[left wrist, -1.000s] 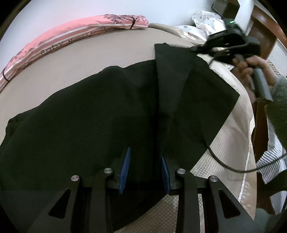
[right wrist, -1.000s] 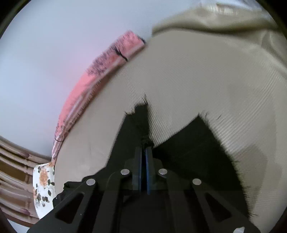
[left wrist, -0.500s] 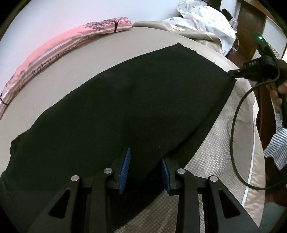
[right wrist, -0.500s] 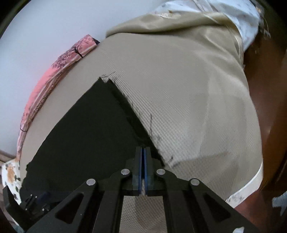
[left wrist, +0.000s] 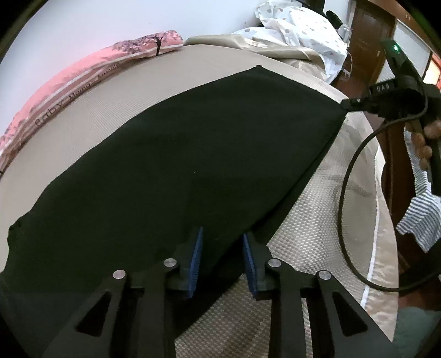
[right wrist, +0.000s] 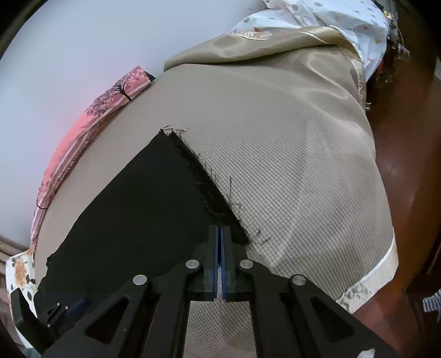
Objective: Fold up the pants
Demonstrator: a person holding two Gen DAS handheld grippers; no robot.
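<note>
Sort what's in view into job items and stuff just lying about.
Job: black pants; right gripper, pinching their hem corner; left gripper, open over their near edge.

Lying about: pink baby blanket; spotted white cloth; beige bedcover.

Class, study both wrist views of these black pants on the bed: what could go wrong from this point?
1. The right claw pinches only the frayed hem corner of the pants; it might slip out.
2. The left claw is open, so pulling could drag the cloth askew.
3. The cable might snag the bedspread.
</note>
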